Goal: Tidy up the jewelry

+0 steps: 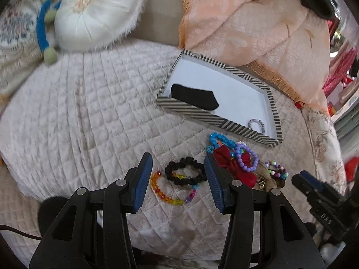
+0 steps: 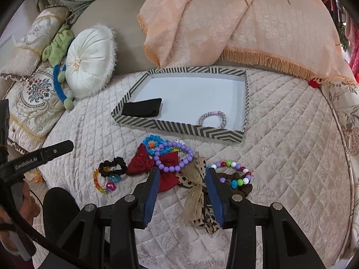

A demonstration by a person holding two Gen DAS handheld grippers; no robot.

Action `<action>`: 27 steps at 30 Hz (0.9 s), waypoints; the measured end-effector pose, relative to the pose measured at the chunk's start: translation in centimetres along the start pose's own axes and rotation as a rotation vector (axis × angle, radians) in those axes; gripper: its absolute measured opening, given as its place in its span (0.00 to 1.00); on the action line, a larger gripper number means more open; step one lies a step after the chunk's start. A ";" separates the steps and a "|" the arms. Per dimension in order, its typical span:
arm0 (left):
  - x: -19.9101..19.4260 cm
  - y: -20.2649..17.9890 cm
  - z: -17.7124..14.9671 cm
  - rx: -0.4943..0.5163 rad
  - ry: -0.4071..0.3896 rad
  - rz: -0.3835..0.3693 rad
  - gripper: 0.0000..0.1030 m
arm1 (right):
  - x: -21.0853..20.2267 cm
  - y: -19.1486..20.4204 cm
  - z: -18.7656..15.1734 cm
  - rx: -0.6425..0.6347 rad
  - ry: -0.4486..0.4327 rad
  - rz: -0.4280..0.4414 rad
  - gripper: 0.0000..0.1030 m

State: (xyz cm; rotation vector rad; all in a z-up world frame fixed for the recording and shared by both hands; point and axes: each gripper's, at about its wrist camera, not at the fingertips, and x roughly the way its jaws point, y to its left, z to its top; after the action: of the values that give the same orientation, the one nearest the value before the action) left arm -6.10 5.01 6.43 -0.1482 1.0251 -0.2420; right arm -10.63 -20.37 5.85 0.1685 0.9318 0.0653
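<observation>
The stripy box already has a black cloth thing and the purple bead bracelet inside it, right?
Not quite. The stripy box holds the black cloth thing and a pale twisted hair tie. The right wrist view shows the purple bead bracelet outside, on the quilt.

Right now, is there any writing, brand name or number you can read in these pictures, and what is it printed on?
"GenRobot.AI": white lettering on the black body of the left gripper, seen in the right wrist view.
"DAS": faint raised letters, partly blurred, on the black body of the right gripper, seen in the left wrist view.
The striped tray, bracelets and cushions show no writing.
</observation>
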 end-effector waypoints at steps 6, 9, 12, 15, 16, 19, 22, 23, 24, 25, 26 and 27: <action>3.1 0.6 0.0 -0.003 0.128 -0.060 0.47 | 2.0 -0.5 0.0 0.000 0.051 0.033 0.41; 5.1 0.8 -0.1 -0.004 0.178 -0.046 0.47 | 3.2 -0.9 0.4 -0.006 0.076 0.050 0.42; 6.7 0.9 -0.1 0.009 0.225 -0.039 0.47 | 4.5 -1.8 1.2 -0.008 0.084 0.056 0.42; 7.8 0.8 0.0 0.035 0.251 -0.014 0.47 | 6.2 -2.5 2.1 -0.016 0.104 0.058 0.42; 8.2 0.7 0.1 0.047 0.254 -0.002 0.47 | 6.7 -2.6 2.2 -0.021 0.115 0.067 0.42; 9.3 0.6 0.3 0.071 0.274 0.021 0.47 | 8.4 -2.2 2.8 -0.063 0.146 0.068 0.41; 10.4 0.2 0.4 0.102 0.297 0.029 0.47 | 10.3 -1.5 3.3 -0.115 0.180 0.057 0.39; 10.7 0.1 0.3 0.116 0.303 0.033 0.47 | 10.8 -1.4 3.4 -0.125 0.189 0.057 0.36; 11.0 -0.1 0.3 0.128 0.309 0.040 0.47 | 11.3 -1.2 3.4 -0.139 0.199 0.054 0.35; 11.3 -0.1 0.2 0.135 0.314 0.048 0.47 | 11.8 -1.1 3.5 -0.152 0.207 0.052 0.34; 11.6 -0.1 0.2 0.138 0.318 0.056 0.47 | 12.3 -0.9 3.6 -0.168 0.214 0.048 0.33; 11.8 -0.1 0.2 0.135 0.320 0.058 0.47 | 12.8 -0.8 3.6 -0.180 0.217 0.041 0.31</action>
State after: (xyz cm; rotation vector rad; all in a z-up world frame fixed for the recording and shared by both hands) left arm -0.11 1.79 -3.19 0.0455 1.3248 -0.2870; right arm -0.12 -19.96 -2.29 0.0138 1.1328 0.2078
